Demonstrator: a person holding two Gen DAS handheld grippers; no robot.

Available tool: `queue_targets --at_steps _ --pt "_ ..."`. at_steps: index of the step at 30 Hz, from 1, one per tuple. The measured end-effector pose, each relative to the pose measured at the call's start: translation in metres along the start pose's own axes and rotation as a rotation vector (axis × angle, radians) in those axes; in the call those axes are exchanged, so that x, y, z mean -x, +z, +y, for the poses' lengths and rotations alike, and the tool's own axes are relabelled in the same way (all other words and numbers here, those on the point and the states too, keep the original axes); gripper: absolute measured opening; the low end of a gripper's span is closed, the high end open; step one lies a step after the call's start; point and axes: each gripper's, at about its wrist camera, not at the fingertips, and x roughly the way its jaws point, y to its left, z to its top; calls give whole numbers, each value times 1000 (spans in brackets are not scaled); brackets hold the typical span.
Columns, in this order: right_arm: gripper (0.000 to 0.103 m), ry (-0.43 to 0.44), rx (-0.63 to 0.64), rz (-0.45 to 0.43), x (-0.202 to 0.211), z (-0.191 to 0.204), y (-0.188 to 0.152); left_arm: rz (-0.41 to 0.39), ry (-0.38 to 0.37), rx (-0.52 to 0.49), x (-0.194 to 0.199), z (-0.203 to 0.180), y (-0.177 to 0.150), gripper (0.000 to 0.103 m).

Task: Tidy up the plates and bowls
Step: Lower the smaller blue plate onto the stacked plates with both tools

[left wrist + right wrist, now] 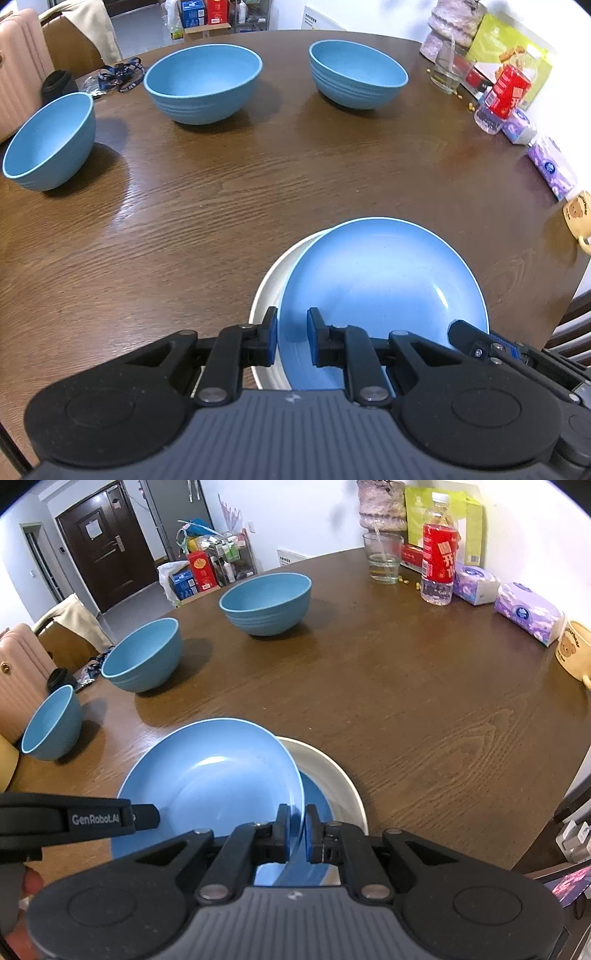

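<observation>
Blue plate, tilted over white plate at near worktop edge, rim clamped by right hand-held gripper; left hand-held gripper released, straddling its rim; "GenRobot.AI" legible

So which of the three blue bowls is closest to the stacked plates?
The leftmost blue bowl, by the table edge near the pink suitcase. The other two bowls sit farther back from the plates.
</observation>
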Motion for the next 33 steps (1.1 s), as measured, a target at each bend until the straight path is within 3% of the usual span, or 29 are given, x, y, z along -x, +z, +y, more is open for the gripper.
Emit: queue_targets --at_steps 19,33 --pt "8 -16 26 31 -14 -12 -6 18 28 -36 -18 -17 -7 17" --pt "9 -35 102 3 -23 -5 -13 -24 77 -72 -24 -25 -11 17"
